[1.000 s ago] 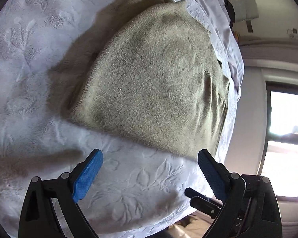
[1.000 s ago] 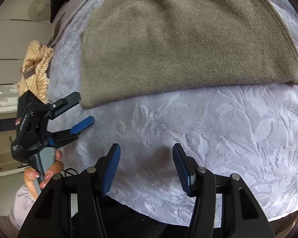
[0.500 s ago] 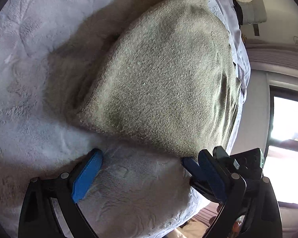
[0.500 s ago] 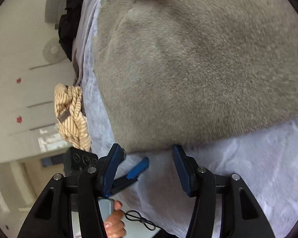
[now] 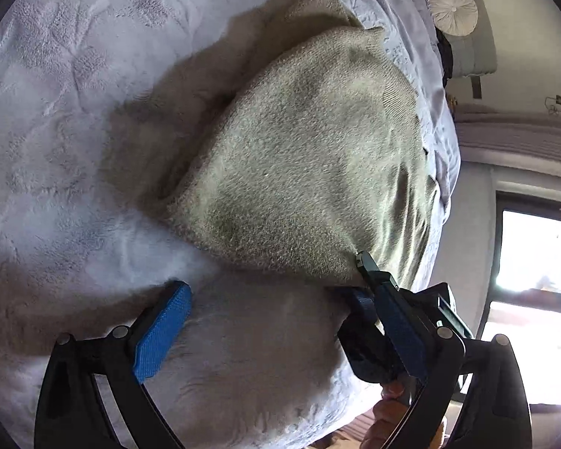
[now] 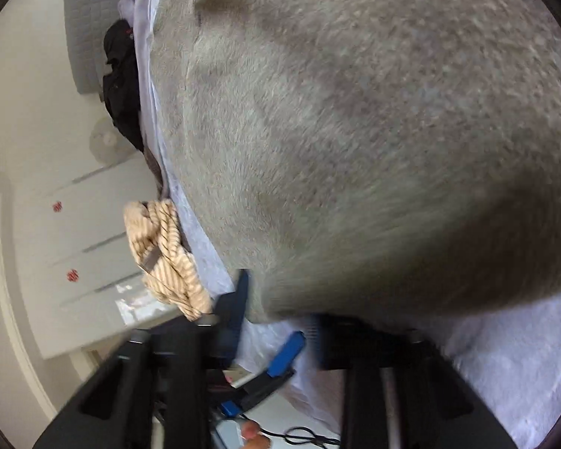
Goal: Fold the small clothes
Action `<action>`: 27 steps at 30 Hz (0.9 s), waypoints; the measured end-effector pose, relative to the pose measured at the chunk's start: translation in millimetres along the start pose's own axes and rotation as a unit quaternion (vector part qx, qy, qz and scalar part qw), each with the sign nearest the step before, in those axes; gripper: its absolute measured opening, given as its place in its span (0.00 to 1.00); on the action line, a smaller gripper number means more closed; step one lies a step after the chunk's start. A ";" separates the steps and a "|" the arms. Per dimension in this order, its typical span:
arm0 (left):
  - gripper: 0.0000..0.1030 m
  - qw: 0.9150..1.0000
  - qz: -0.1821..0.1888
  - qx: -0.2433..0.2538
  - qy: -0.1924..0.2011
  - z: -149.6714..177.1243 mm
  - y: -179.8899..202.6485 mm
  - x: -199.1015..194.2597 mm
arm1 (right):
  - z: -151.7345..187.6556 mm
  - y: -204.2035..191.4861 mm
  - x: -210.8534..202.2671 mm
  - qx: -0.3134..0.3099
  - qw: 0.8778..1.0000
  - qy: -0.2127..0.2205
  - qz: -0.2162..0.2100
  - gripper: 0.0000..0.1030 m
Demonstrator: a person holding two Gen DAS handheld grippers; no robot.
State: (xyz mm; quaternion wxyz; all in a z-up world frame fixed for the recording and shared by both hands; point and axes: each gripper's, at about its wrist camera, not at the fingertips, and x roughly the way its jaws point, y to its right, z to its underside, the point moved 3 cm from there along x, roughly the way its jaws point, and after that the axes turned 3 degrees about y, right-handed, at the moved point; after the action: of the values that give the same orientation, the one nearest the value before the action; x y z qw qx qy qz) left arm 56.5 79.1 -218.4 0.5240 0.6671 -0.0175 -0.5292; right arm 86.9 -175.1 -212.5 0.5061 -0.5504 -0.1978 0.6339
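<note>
An olive knitted garment lies spread on the white embossed bedspread. My left gripper stands open just in front of the garment's near hem, nothing between its blue pads. In the left wrist view my right gripper comes in from the right, its jaws closing on the garment's near right corner. In the right wrist view the garment fills the frame. Its corner sits between the blurred fingers of the right gripper. One blue pad of the left gripper shows just behind.
A striped beige cloth and a black garment lie along the bed's edge. White drawers stand beyond. A round white cushion is at the head end, and a bright window at the right. A hand holds the right gripper.
The right gripper sank and rolled toward the garment's corner, and its jaws narrowed around it. The left gripper stayed open and came a little closer to the hem.
</note>
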 end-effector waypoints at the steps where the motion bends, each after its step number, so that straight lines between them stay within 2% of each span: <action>1: 0.96 1.000 0.010 -0.003 0.003 0.5 3.0 0.0 | -0.8 -1.4 -1.5 0.000 1.000 0.002 -0.007 0.13; 6: 0.96 0.999 0.048 -0.009 0.013 -1.6 17.0 7.2 | -1.2 -31.1 -18.0 -0.033 0.996 0.006 -0.080 0.11; 8: 0.96 0.998 0.059 -0.017 0.020 -5.2 18.8 10.1 | -1.1 -39.4 -22.4 -0.044 0.995 0.003 -0.085 0.11; 13: 0.96 0.996 0.065 -0.041 0.053 -26.0 18.5 20.0 | 3.5 -40.7 -19.0 -0.056 0.996 -0.016 -0.062 0.11; 17: 0.95 0.995 0.049 -0.023 0.088 -45.6 27.0 15.5 | 6.5 -26.0 -15.6 -0.055 0.998 -0.030 -0.032 0.11; 19: 0.95 0.995 0.027 -0.004 0.098 -53.3 32.3 14.7 | 9.6 -21.4 -7.0 -0.058 0.997 -0.042 -0.011 0.11; 21: 0.94 0.995 -0.010 0.020 0.101 -56.0 36.2 18.1 | 12.4 -16.6 -2.0 -0.059 0.997 -0.054 0.004 0.11; 23: 0.75 0.993 -0.043 0.044 0.100 -56.8 36.7 22.6 | 15.2 -14.7 2.3 -0.056 0.996 -0.063 0.013 0.11; 24: 0.70 0.992 -0.062 0.059 0.097 -55.9 36.9 24.8 | 15.9 -13.4 2.2 -0.056 0.996 -0.069 0.018 0.11; 26: 0.39 0.987 -0.096 0.091 0.095 -53.6 38.1 27.8 | 17.3 -17.4 2.1 -0.063 0.994 -0.079 0.031 0.14; 27: 0.32 0.984 -0.110 0.104 0.094 -51.7 37.7 28.4 | 18.8 -21.5 2.4 -0.073 0.993 -0.084 0.041 0.15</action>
State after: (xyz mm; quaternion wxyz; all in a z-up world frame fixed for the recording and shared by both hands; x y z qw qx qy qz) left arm 126.4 80.9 -216.5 0.3894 0.7624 0.0504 -0.5144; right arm 79.4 -158.5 -190.4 0.4201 -0.5381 -0.2626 0.6819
